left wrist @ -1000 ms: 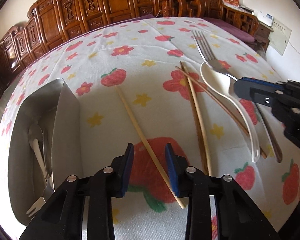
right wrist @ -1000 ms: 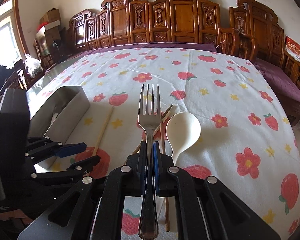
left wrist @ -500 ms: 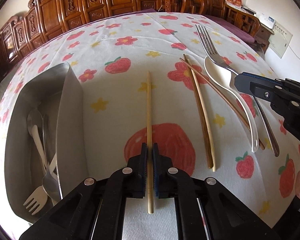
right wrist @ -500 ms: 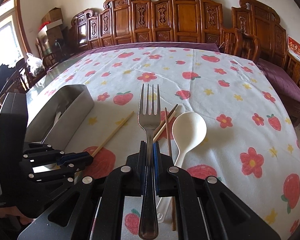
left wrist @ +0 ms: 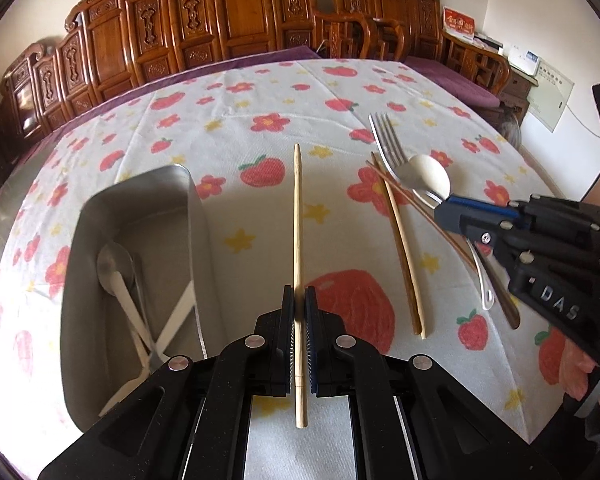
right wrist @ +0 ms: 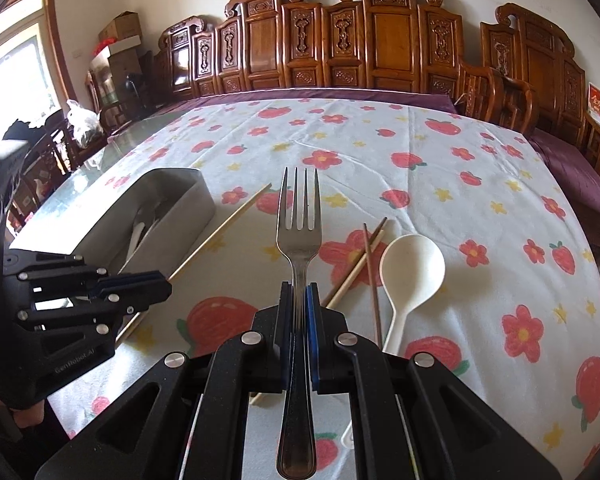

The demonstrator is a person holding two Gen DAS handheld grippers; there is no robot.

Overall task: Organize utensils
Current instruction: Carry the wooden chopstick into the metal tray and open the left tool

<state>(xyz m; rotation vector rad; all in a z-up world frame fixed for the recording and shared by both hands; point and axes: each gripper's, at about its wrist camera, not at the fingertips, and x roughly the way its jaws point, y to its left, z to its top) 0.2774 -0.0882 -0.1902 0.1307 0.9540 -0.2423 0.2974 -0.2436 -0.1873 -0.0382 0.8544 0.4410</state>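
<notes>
My left gripper [left wrist: 299,300] is shut on a light wooden chopstick [left wrist: 297,216] and holds it above the tablecloth, pointing away from me. My right gripper [right wrist: 299,294] is shut on a metal fork [right wrist: 299,236], tines forward, lifted off the table. The metal utensil box [left wrist: 140,216] stands to the left with a spoon and white plastic utensils inside; it also shows in the right wrist view [right wrist: 168,204]. A pair of wooden chopsticks [left wrist: 400,248] and a white plastic spoon [right wrist: 410,268] lie on the cloth.
The round table carries a strawberry and flower tablecloth [right wrist: 420,152]. Carved wooden chairs [right wrist: 380,40] ring the far side. The right gripper body [left wrist: 540,248] shows at the right of the left wrist view, and the left gripper [right wrist: 80,292] at the left of the right wrist view.
My left gripper closed on the chopstick and lifted it, turning it straight ahead. The right gripper kept hold of the fork and rose a little.
</notes>
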